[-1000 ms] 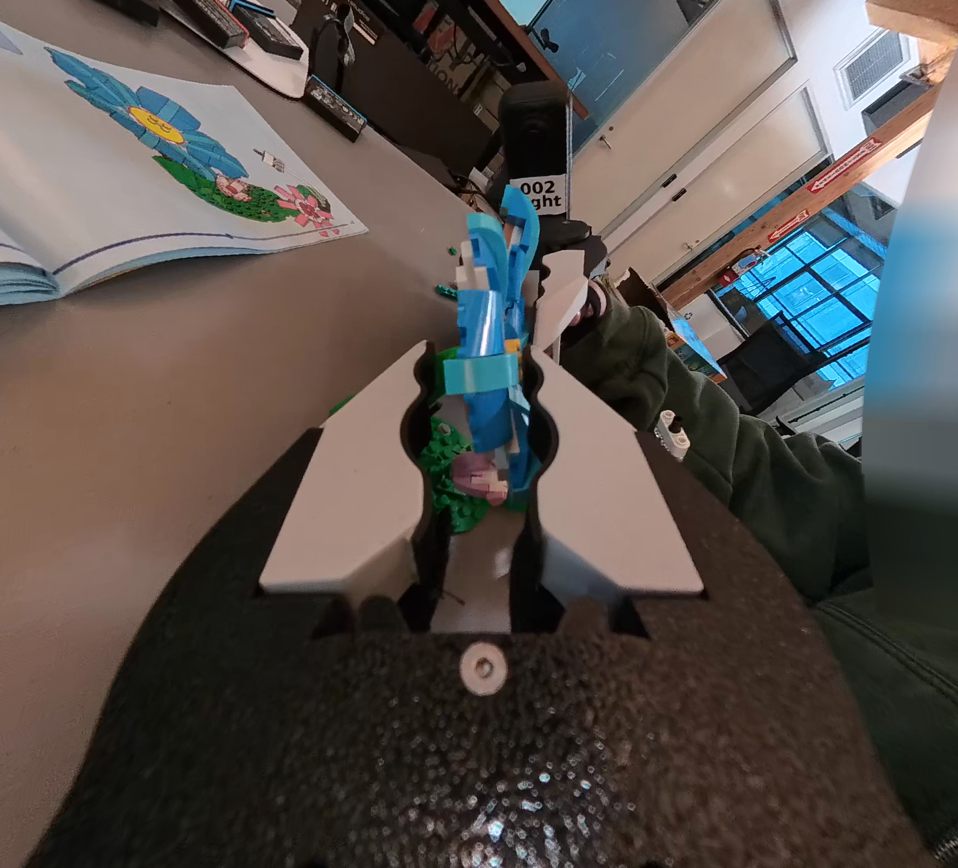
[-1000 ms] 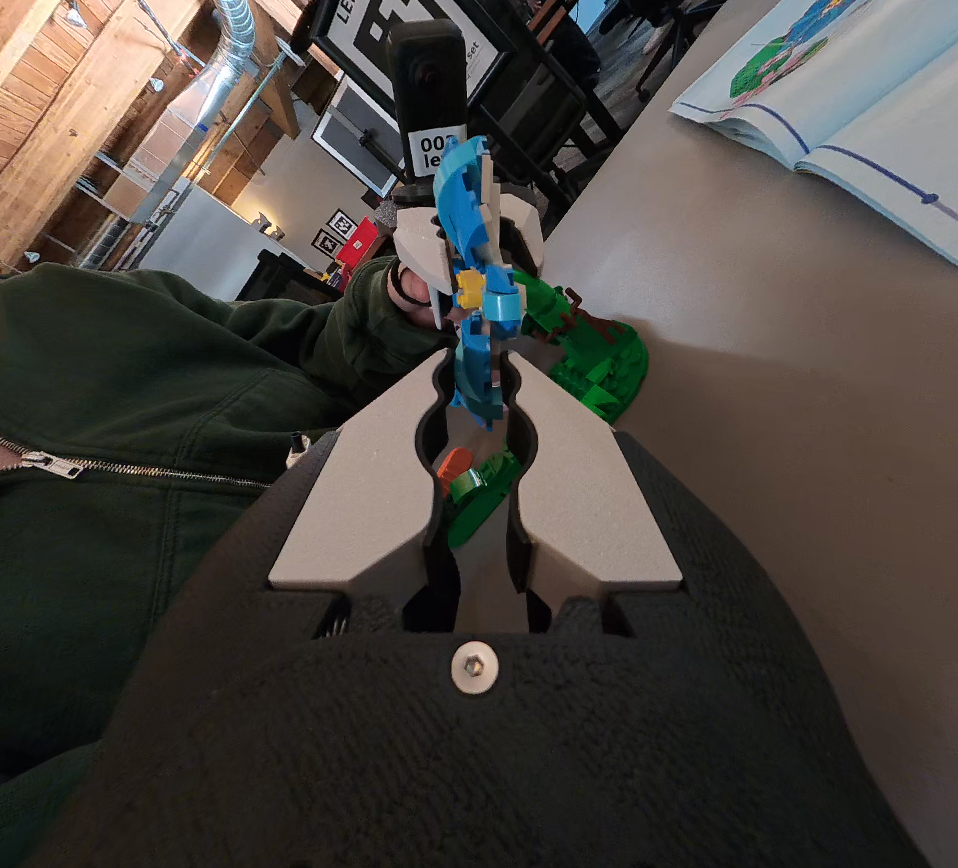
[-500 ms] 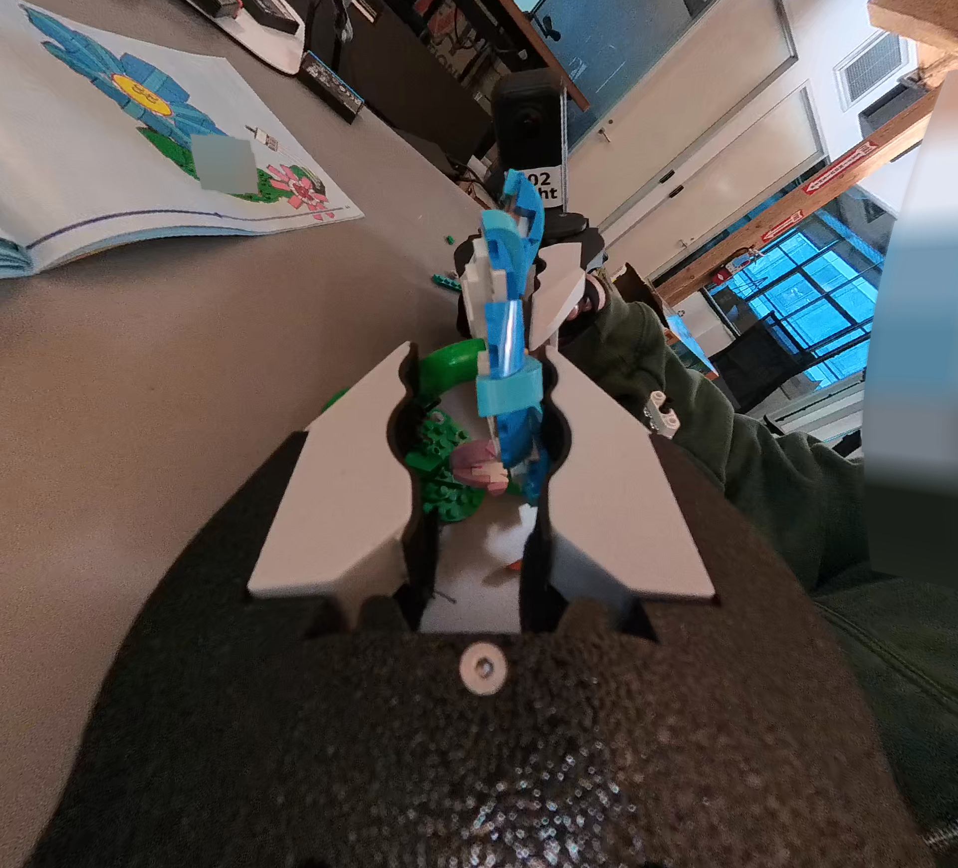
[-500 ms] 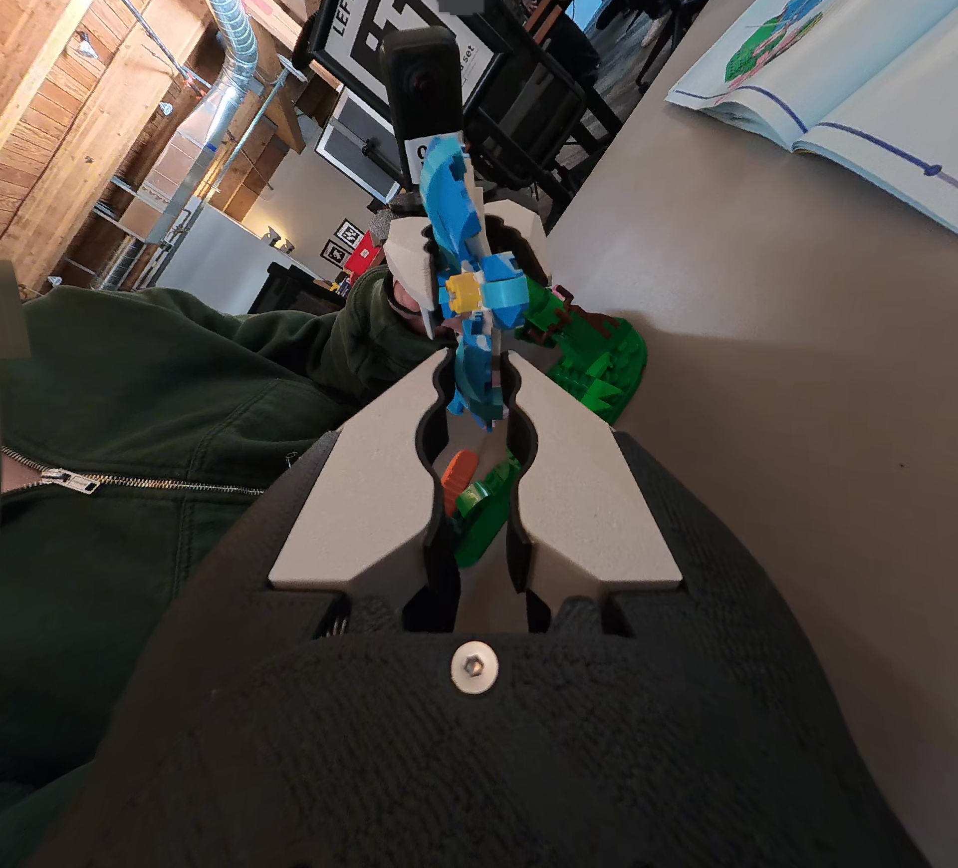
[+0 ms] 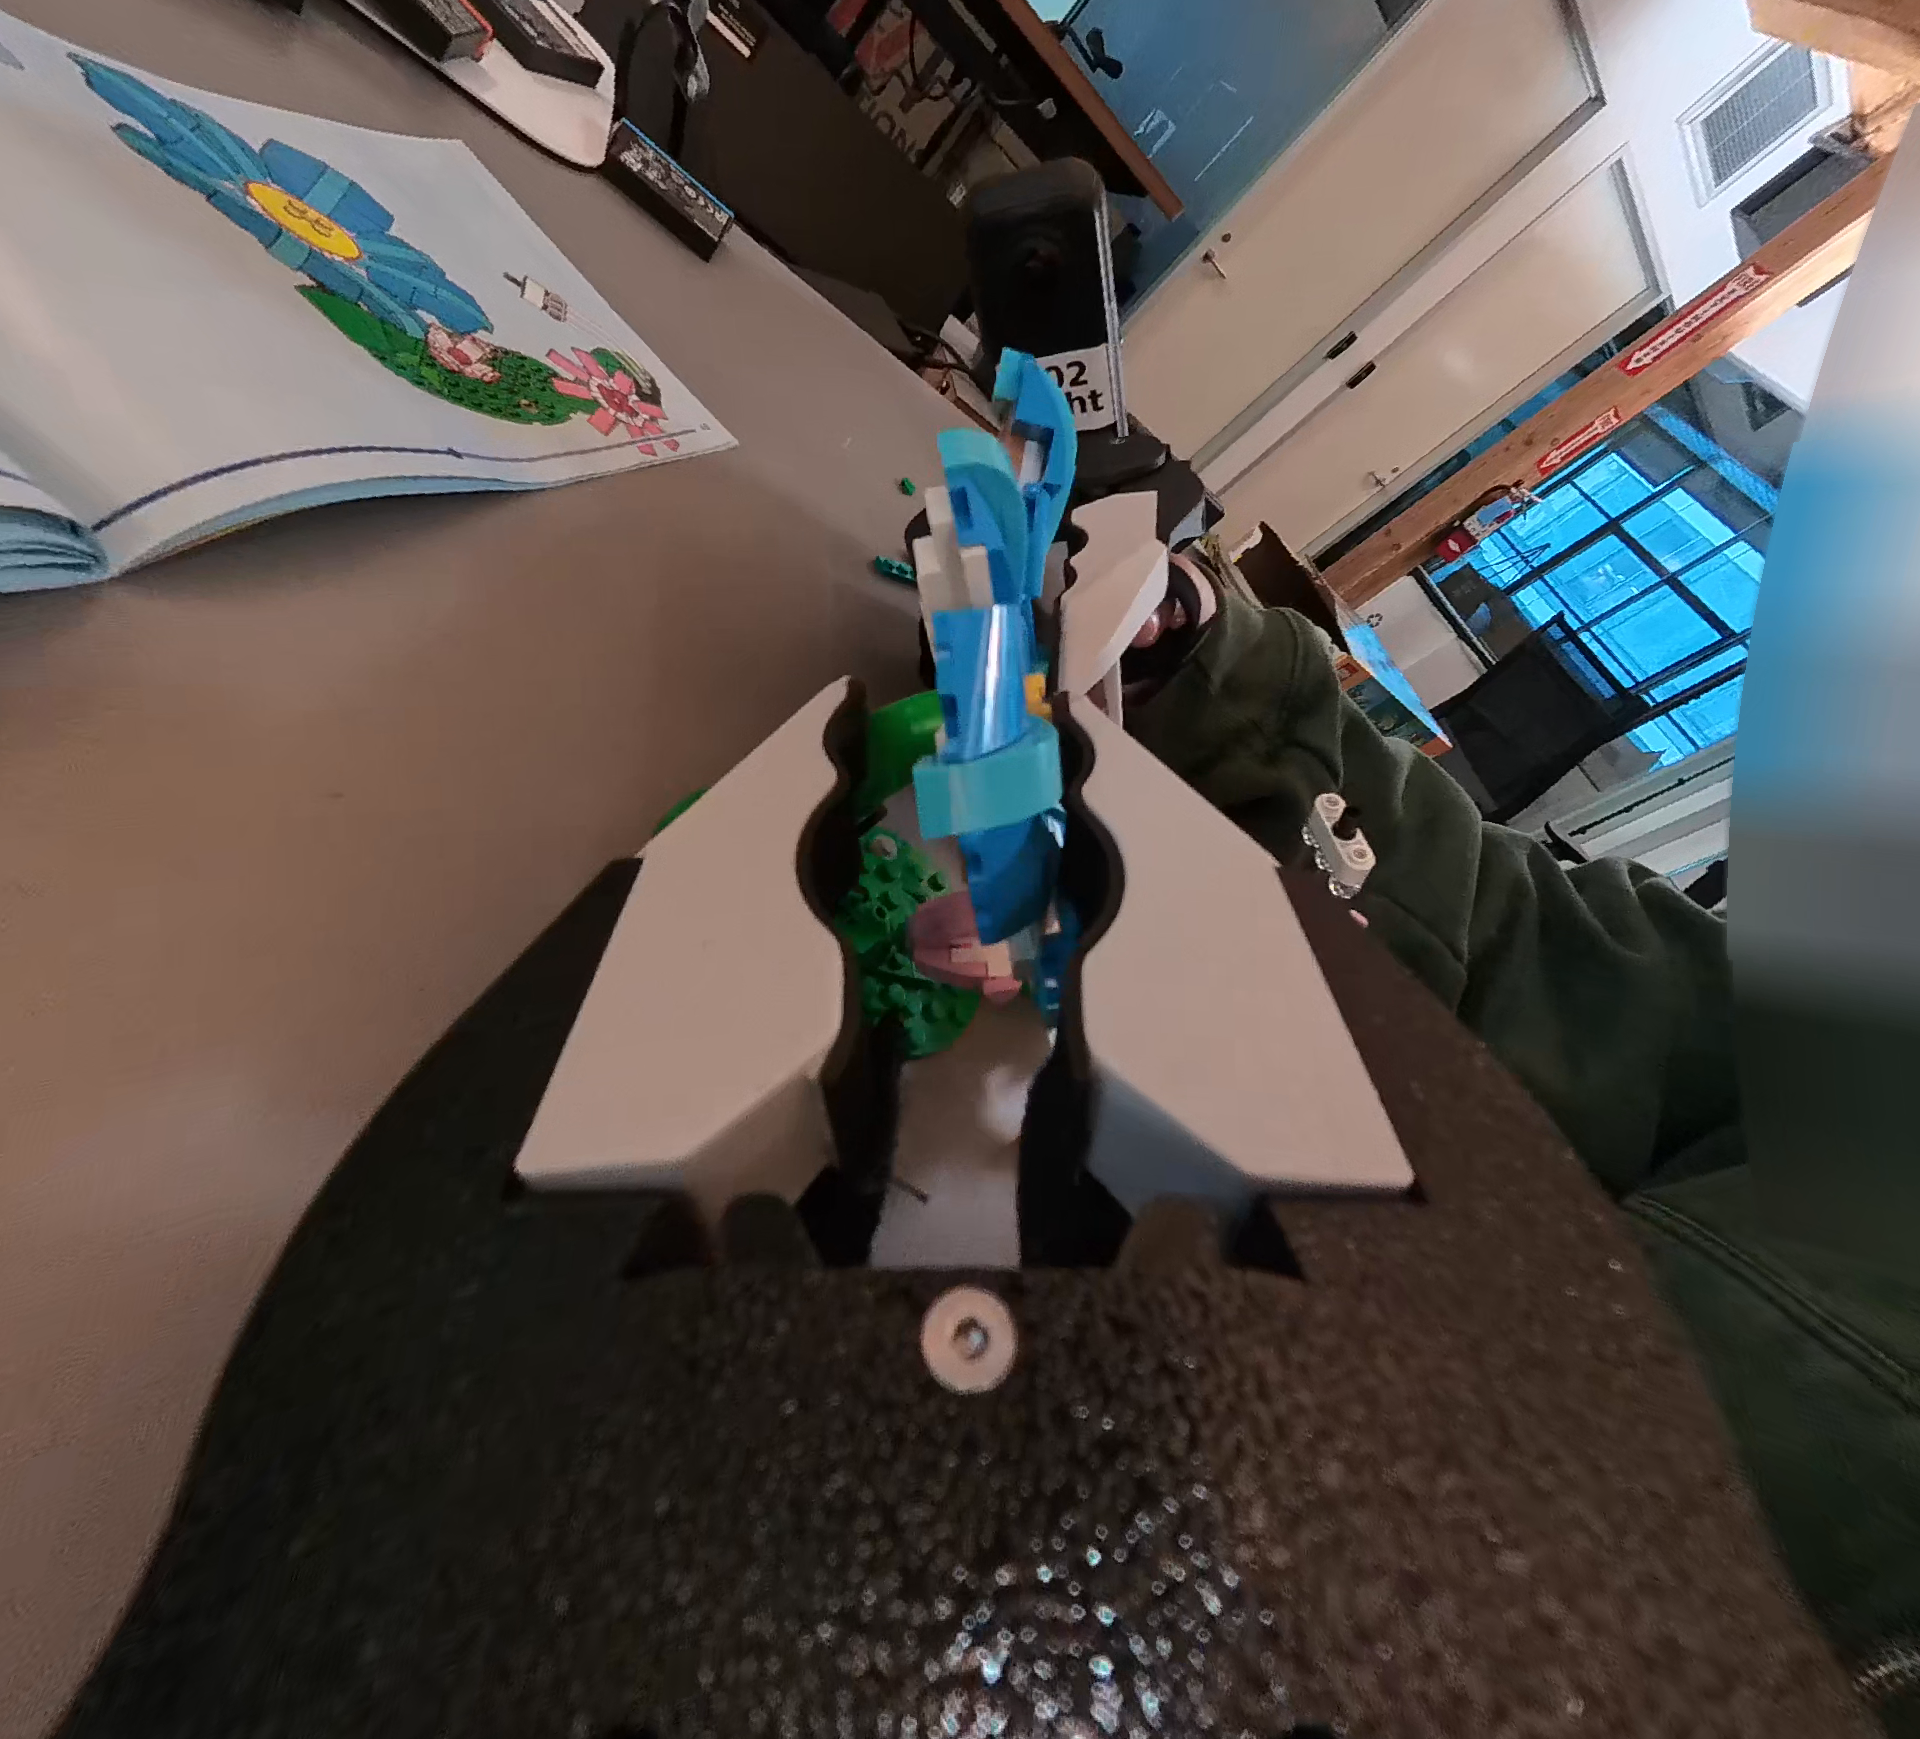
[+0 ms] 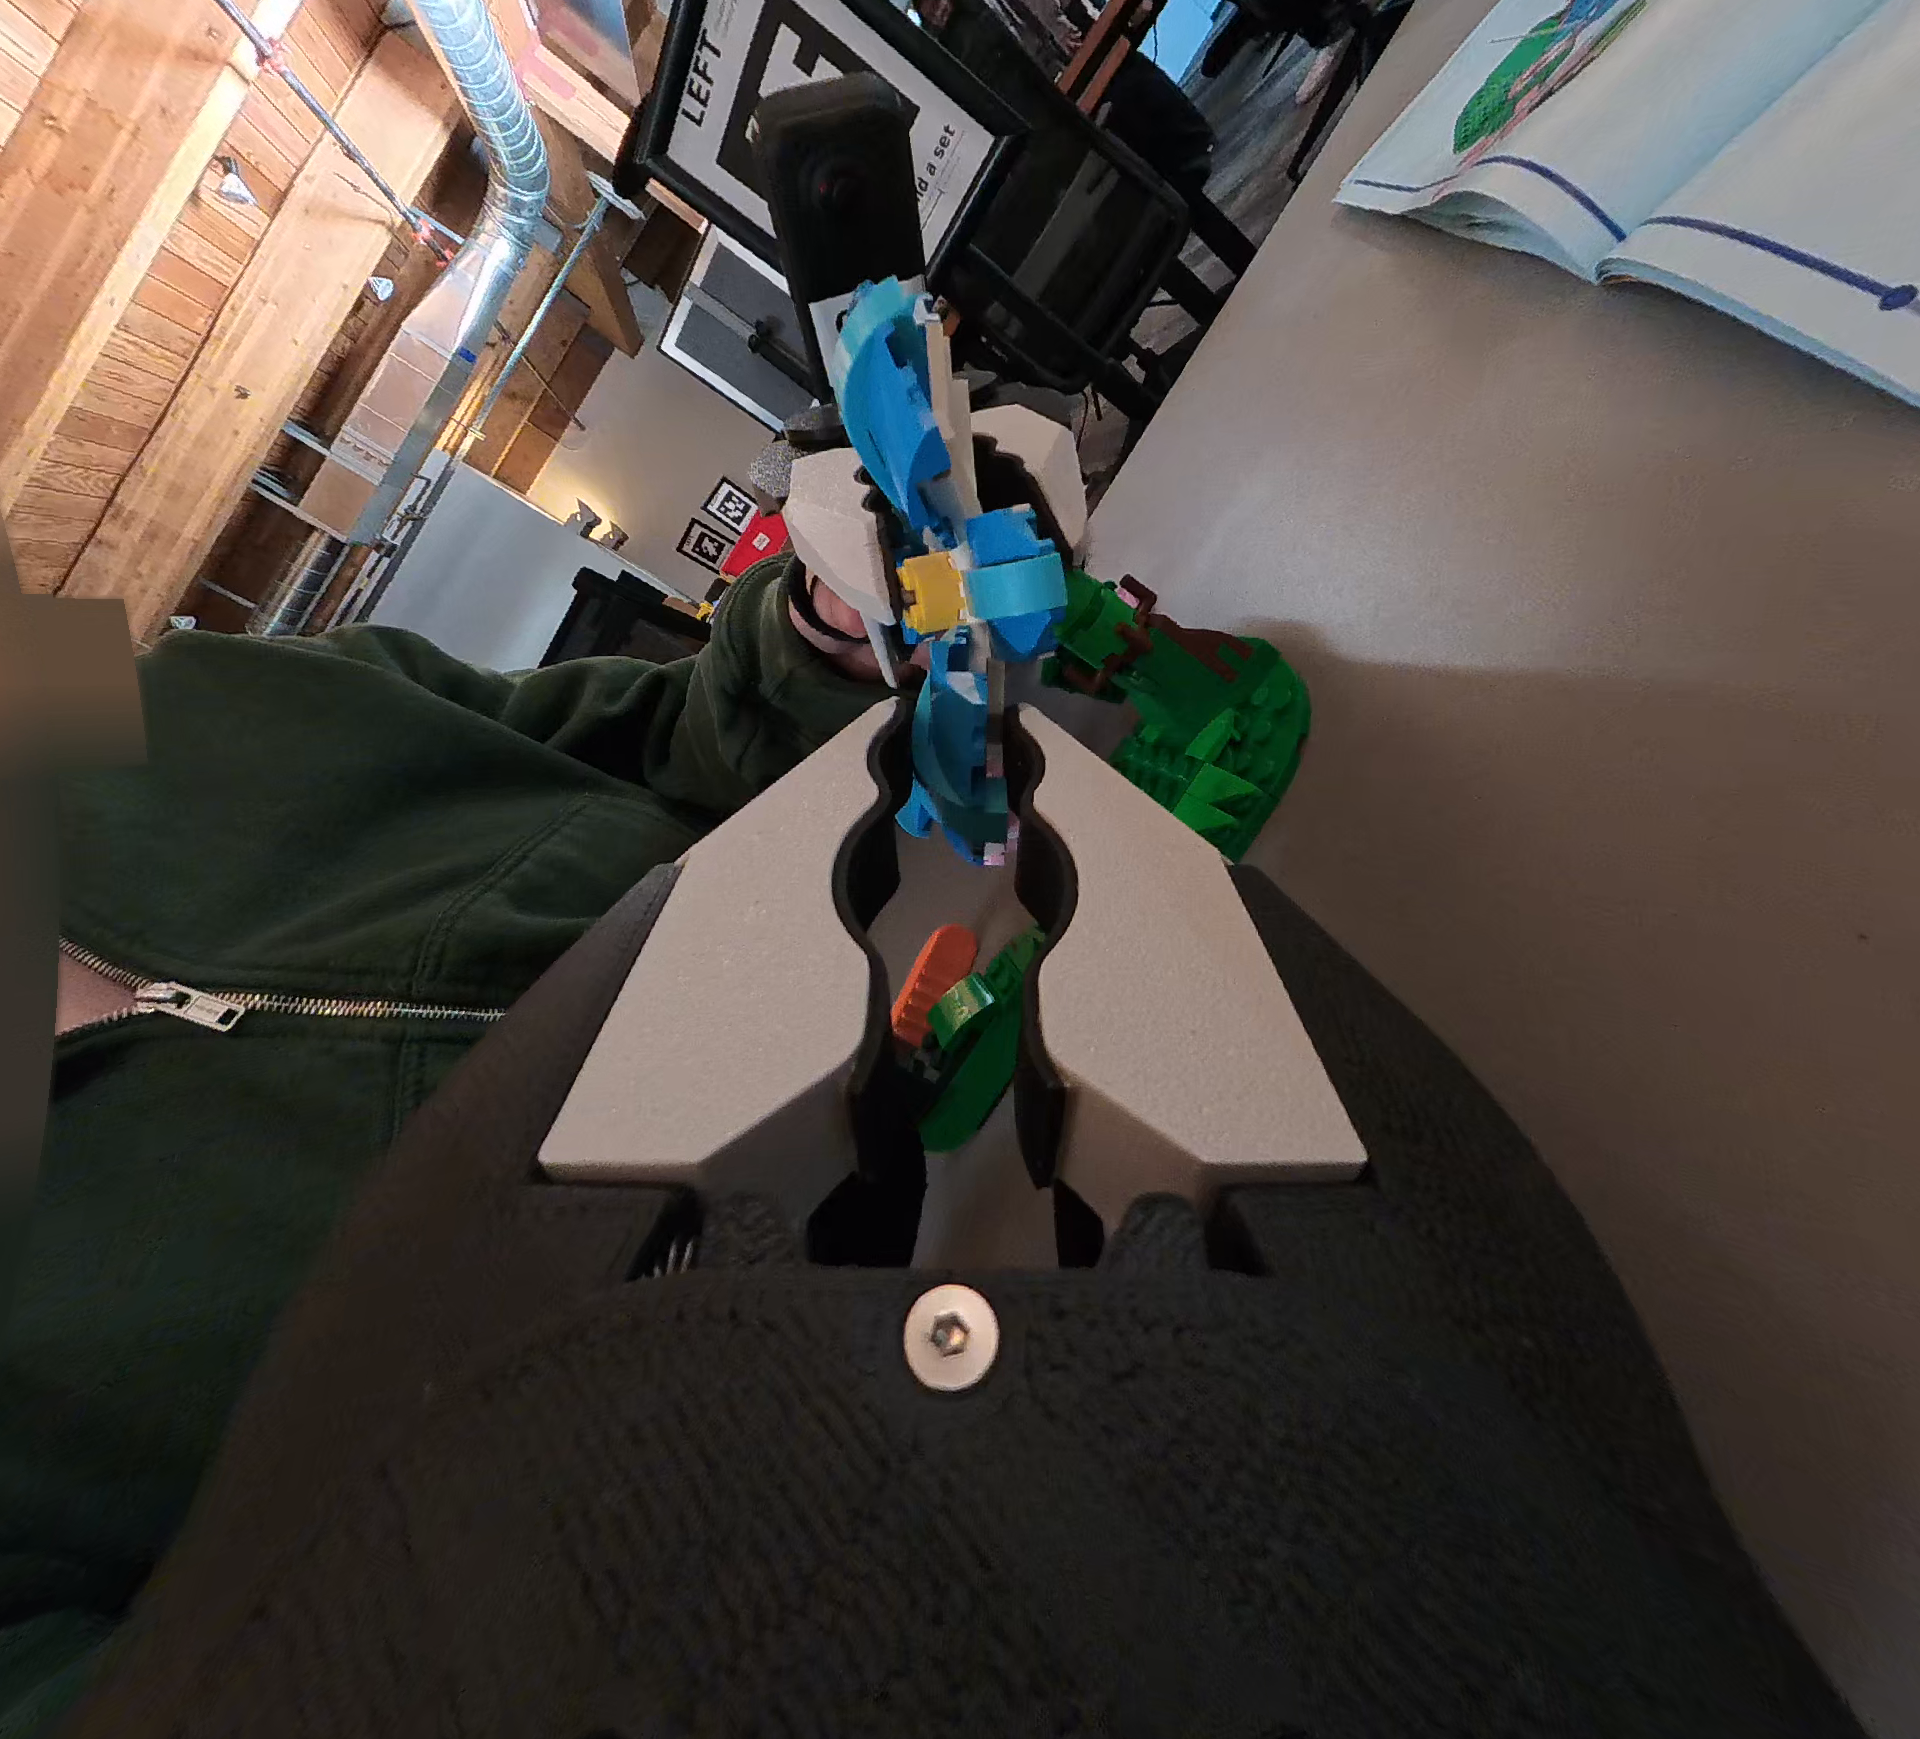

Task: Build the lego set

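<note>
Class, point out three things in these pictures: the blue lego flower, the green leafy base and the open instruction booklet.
blue lego flower (image 6: 1003, 593), right wrist view, on a blue petal.
green leafy base (image 6: 1226, 744), right wrist view, on its leaves.
instruction booklet (image 5: 156, 318), left wrist view, on the open page.

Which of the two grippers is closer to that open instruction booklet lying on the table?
Left. The left gripper, gripping the blue flower, sits on the side of the flower toward the booklet; the right gripper grips the flower from the far side, beside the person's green sleeve.
</note>
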Available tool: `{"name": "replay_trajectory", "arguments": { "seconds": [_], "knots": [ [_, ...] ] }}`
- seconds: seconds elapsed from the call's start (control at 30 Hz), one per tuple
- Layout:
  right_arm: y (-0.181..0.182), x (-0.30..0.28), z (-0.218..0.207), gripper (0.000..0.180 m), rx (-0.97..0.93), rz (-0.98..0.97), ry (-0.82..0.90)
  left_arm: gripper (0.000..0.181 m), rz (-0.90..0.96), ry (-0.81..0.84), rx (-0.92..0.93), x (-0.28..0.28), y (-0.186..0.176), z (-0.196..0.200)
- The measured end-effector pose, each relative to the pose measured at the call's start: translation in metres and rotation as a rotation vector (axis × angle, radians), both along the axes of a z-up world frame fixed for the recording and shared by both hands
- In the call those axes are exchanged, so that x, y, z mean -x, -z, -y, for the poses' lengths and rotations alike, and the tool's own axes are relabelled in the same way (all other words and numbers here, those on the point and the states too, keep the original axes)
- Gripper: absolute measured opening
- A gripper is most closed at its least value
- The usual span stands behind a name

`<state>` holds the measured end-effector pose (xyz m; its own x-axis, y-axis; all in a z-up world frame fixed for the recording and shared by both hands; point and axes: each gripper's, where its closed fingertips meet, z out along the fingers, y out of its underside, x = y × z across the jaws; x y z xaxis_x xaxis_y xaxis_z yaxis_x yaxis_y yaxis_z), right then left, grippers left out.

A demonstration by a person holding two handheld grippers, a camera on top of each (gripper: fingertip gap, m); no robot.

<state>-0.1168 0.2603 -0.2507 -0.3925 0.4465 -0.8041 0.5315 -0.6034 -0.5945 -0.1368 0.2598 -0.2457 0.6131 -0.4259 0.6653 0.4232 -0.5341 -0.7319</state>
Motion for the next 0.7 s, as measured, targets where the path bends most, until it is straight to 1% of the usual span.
{"name": "replay_trajectory", "arguments": {
  "seconds": [0.4,0.47,0.6,0.7],
  "knots": [
    [0.0003,0.0026,0.0017,0.014,0.010,0.006,0.014,0.026,0.024,-0.002,-0.040,-0.0006,-0.0035,-0.0001],
    [0.0006,0.0044,0.0013,0.014,0.004,0.007,0.023,0.017,0.042,-0.013,-0.066,-0.0016,-0.0077,-0.0006],
    [0.0010,0.0054,0.0007,0.015,0.003,0.009,0.031,0.017,-0.005,-0.022,-0.066,-0.0006,-0.0072,-0.0013],
    [0.0009,0.0060,0.0018,0.015,-0.006,0.006,0.029,0.017,0.024,-0.017,-0.067,0.0001,-0.0076,-0.0007]
  ]
}}
